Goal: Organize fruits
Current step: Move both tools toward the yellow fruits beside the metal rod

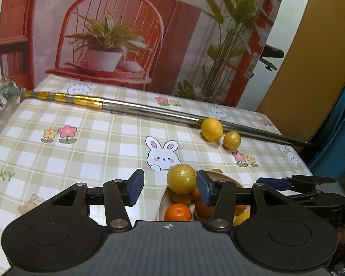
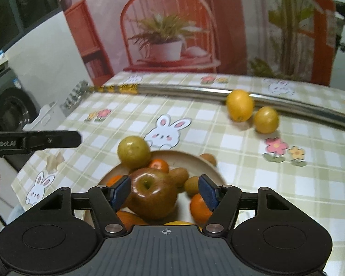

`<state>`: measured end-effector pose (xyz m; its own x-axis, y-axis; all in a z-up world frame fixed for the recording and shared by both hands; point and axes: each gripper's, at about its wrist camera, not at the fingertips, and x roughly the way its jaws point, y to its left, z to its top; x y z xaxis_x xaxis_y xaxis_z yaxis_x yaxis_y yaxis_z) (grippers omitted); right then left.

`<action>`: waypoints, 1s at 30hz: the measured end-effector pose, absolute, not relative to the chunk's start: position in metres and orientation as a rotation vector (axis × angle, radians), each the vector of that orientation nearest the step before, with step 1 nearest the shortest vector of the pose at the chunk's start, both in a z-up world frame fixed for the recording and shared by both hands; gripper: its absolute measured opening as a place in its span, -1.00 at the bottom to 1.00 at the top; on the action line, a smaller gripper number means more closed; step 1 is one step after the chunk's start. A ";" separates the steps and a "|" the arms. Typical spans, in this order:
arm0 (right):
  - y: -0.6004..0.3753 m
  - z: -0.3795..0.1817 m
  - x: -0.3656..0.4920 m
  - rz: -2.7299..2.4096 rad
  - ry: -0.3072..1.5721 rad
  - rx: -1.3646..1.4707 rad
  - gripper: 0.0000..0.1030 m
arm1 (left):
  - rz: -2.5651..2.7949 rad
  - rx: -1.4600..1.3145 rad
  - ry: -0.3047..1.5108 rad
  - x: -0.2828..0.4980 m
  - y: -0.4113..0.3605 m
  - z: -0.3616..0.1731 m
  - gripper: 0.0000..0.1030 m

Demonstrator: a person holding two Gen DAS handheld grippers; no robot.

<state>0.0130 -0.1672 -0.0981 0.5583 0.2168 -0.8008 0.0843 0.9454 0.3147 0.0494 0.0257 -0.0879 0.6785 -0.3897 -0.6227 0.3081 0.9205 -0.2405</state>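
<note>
**Listener:** Start at your left. What is in front of your left gripper?

**Me:** My left gripper [image 1: 170, 187] hangs over a table with a checked tablecloth [image 1: 80, 151] printed with rabbits and flowers. Its jaws stand partly open and hold nothing. A yellow-green citrus [image 1: 181, 179] sits just inside my right-hand pad, on top of a pile in a pale bowl [image 1: 161, 203]; I cannot tell if the pad touches it. Beneath it, nearer to me, lies a tangerine [image 1: 178, 212].

**Listener:** And beyond those fingers?

**Me:** Far ahead, a long metal pole [image 1: 149, 111] lies across the table. Ahead and to the right, two yellow lemons [image 1: 211, 130] rest side by side against it, well apart from the bowl.

**Listener:** Now your right gripper.

**Me:** My right gripper [image 2: 164, 192] hovers over the same bowl [image 2: 190, 157], jaws about half open, gripping nothing. A red-brown apple [image 2: 153, 195] sits between them, close against my left-hand pad, with a gap to the other. A tangerine [image 2: 199, 208] lies partly behind the right-hand pad. Small brown kiwis [image 2: 179, 176] lie just past the apple. The yellow-green citrus [image 2: 134, 152] is ahead and left. The lemons [image 2: 240, 105] are far ahead, right.
</note>
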 end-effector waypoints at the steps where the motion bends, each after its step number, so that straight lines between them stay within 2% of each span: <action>1: -0.169 -0.095 0.010 0.067 0.969 0.335 0.20 | -0.391 -0.115 0.719 0.046 0.026 -0.085 0.04; 15: -0.202 -0.062 -0.025 -0.057 0.849 0.339 0.17 | -0.413 -0.117 0.704 0.028 0.017 -0.066 0.04; 23: -0.240 -0.047 -0.021 -0.119 0.802 0.322 0.16 | -0.476 -0.161 0.802 0.059 0.005 -0.065 0.04; 30: -0.270 -0.044 0.001 -0.159 0.784 0.275 0.16 | -0.556 -0.095 0.864 0.100 -0.037 -0.070 0.02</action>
<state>0.0007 -0.2698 -0.0441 0.6988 -0.0392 -0.7142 0.2425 0.9523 0.1850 0.0999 -0.0374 -0.0701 0.5173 -0.5000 -0.6946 0.4245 0.8546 -0.2990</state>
